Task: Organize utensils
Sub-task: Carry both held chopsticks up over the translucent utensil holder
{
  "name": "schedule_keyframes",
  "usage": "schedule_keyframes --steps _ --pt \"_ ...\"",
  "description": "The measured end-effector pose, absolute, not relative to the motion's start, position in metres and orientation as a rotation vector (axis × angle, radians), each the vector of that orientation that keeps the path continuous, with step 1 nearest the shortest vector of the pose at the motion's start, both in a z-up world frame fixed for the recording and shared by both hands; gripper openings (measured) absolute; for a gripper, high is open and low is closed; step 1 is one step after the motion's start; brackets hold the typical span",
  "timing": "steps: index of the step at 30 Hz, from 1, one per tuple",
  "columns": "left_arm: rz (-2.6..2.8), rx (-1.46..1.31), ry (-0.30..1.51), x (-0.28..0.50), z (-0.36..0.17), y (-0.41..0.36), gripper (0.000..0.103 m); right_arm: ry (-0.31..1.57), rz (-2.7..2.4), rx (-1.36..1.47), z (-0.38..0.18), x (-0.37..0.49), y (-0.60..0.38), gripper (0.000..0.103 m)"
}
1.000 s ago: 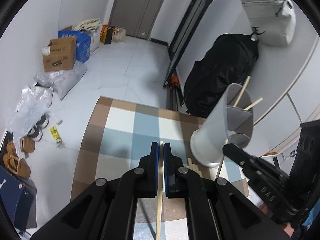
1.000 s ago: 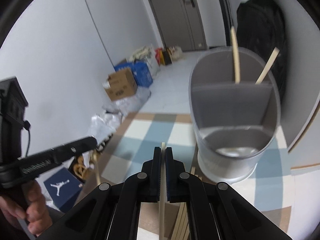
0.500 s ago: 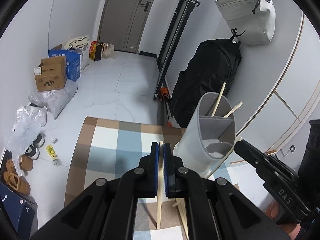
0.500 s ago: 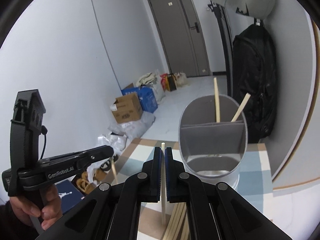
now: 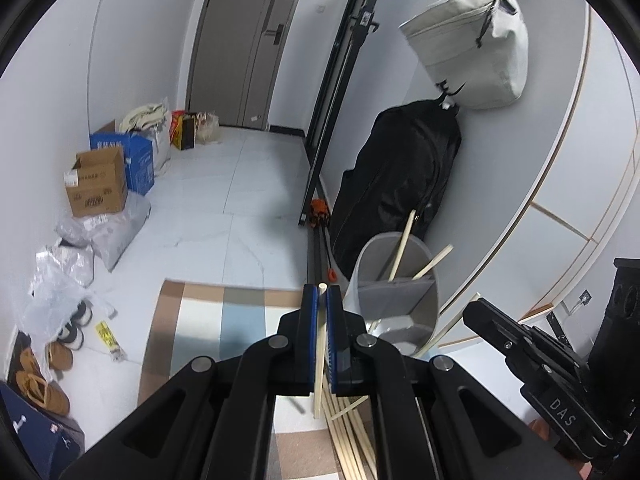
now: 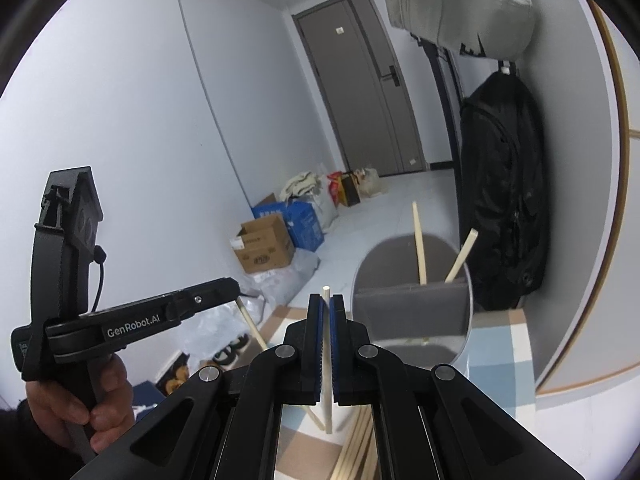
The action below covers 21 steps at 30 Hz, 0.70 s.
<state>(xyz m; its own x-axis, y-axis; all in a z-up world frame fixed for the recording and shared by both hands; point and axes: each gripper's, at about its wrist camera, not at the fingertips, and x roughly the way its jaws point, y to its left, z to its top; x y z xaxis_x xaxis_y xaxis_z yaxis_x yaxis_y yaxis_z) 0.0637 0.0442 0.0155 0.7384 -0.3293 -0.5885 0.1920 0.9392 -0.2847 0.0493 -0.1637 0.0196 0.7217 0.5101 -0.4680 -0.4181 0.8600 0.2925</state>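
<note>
The left gripper and right gripper each hold one chopstick in closed jaws. The loose chopsticks are partly hidden behind both.

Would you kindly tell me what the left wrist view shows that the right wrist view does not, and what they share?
Only the left wrist view shows the black "DAS"-marked right hand-held gripper from outside and tan slippers. Only the right wrist view shows the person's hand holding the left hand-held gripper. Both show the divided grey utensil holder with two wooden chopsticks, and the loose chopstick pile.
</note>
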Motion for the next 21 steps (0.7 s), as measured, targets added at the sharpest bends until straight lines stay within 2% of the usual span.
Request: schedule_keyframes --steps 21 --pt "-0.365 -0.144 0.597 0.107 0.110 0.004 0.001 0.500 0.490 0.183 0.128 0.118 -0.209 0.002"
